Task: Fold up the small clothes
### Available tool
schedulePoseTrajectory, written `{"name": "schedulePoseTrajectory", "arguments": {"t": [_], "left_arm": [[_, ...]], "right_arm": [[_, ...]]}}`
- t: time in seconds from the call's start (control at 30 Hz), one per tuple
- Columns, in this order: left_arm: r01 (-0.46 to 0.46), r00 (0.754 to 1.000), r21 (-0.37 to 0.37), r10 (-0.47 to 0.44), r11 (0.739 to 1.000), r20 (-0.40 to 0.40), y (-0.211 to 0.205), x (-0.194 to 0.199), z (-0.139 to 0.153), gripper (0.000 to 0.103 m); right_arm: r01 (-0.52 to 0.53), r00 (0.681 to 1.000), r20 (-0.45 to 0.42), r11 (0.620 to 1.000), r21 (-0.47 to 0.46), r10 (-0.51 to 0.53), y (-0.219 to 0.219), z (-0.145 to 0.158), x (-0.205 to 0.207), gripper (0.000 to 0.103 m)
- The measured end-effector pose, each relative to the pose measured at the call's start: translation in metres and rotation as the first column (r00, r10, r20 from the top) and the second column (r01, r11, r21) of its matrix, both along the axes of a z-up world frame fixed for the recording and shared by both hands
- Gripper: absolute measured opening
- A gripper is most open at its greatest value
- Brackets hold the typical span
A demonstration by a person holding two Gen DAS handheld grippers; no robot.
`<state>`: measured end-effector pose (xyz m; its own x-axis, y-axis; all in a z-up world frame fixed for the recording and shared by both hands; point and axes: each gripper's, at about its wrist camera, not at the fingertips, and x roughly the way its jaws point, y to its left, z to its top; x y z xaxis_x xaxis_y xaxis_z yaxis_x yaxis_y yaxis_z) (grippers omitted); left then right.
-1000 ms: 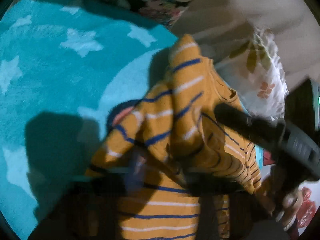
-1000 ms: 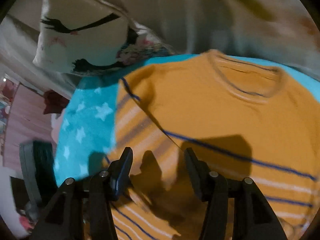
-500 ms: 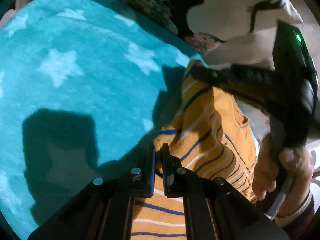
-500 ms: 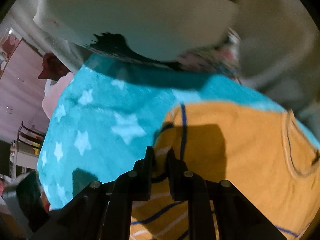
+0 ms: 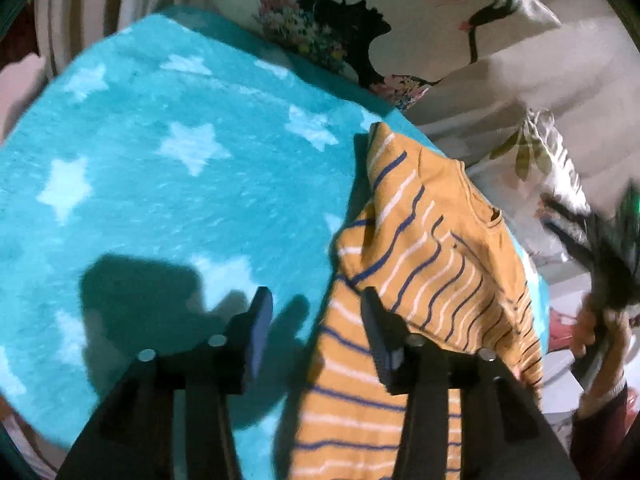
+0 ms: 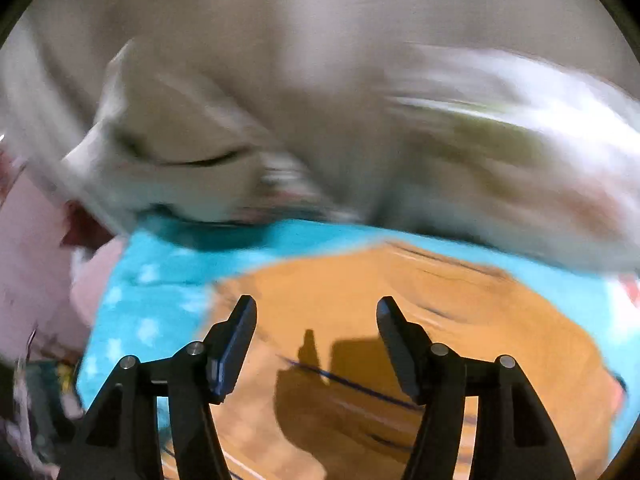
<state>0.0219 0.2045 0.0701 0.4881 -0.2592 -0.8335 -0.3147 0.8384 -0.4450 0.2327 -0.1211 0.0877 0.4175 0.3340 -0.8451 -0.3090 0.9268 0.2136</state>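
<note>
A teal star-patterned blanket is spread before pillows. The striped orange shirt is laid along its right part, one side folded over. Both the left gripper and the right gripper are held released, nothing grasped. A fresh edge must be pinched for the next fold, it seems.

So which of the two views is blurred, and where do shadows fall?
Right wrist view: heavy motion blur over the pillows; gripper shadow on the orange shirt. Left wrist view: mostly sharp, with a dark shadow on the star blanket.
</note>
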Motion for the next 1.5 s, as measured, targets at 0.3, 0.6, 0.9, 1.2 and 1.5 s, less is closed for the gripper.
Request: {"name": "schedulePoseTrajectory", "arguments": {"t": [0.3,0.6,0.9,1.2,1.5], "left_arm": [[0.082,0.992,0.014,-0.08,0.997,-0.101,-0.028,-0.018,-0.016,0.047],[0.153,0.985,0.069,-0.146,0.986,-0.095,-0.071,-0.028,-0.001,0.047],[0.213,0.973,0.093,-0.202,0.973,-0.108,-0.102,-0.03,0.001,0.047],[0.201,0.975,0.085,-0.191,0.976,-0.111,-0.1,-0.026,-0.001,0.047],[0.229,0.969,-0.001,-0.228,0.973,-0.094,-0.109,0.03,-0.025,0.061]], "right_arm": [[0.419,0.887,-0.241,0.906,0.063,-0.393,-0.219,-0.041,-0.071,0.067],[0.318,0.915,-0.284,0.946,0.069,-0.287,-0.161,-0.084,-0.107,0.051],[0.227,0.959,-0.176,0.974,0.016,-0.221,-0.122,-0.077,-0.141,0.015],[0.296,0.947,0.182,0.941,-0.167,-0.266,-0.136,0.023,-0.169,0.078],[0.495,0.868,-0.081,0.864,0.085,-0.49,-0.19,-0.025,-0.205,0.079]]}}
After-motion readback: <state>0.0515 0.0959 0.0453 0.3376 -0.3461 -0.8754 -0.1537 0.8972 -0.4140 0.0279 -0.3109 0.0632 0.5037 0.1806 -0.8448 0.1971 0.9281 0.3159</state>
